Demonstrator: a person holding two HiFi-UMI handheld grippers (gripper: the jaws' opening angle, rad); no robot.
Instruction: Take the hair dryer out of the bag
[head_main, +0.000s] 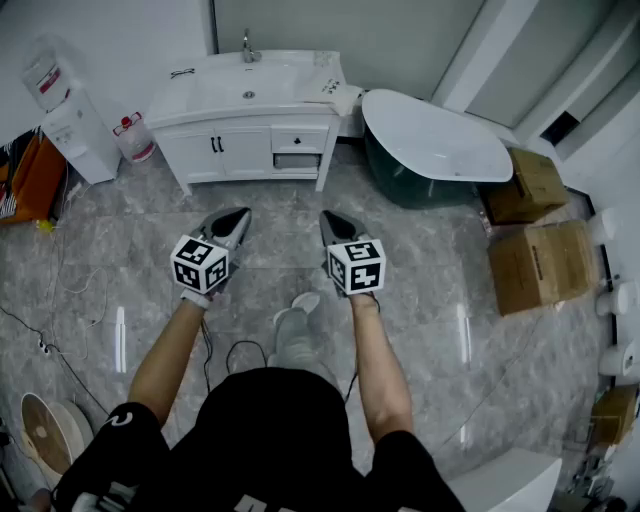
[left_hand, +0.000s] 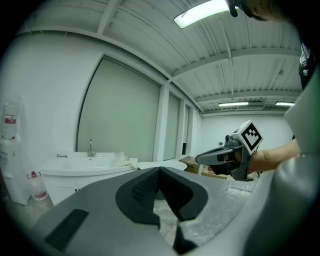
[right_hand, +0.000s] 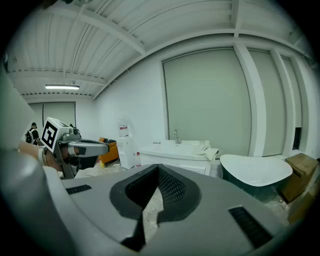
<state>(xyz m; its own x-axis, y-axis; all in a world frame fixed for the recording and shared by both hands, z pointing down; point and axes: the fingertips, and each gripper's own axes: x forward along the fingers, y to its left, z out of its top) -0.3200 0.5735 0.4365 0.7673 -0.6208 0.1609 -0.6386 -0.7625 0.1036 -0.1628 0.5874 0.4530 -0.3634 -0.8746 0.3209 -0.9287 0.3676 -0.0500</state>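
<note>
**A:** How do the jaws stand?

**B:** Both pairs are clenched and hold nothing. On the left gripper the dark pads meet at the tip, and only floor shows below them. The right gripper looks the same in its own view.

**A:** Where are the two of them?

**B:** Side by side in the air above the grey marble floor, a little apart, each on an outstretched arm. Both point toward the far wall and tilt slightly down.

**A:** And the hair dryer?

**B:** I cannot pick out the hair dryer or the bag in any view. The nearest candidate is a pale bundle on the right end of the white tabletop, beyond the basin and its tap. It is too small to tell what it is, and it lies well apart from both grippers.

**A:** What else is around?

**B:** A bathtub stands just right of the cabinet, with cardboard boxes farther right. A water dispenser stands on the far left, with a jug between it and the cabinet.
</note>
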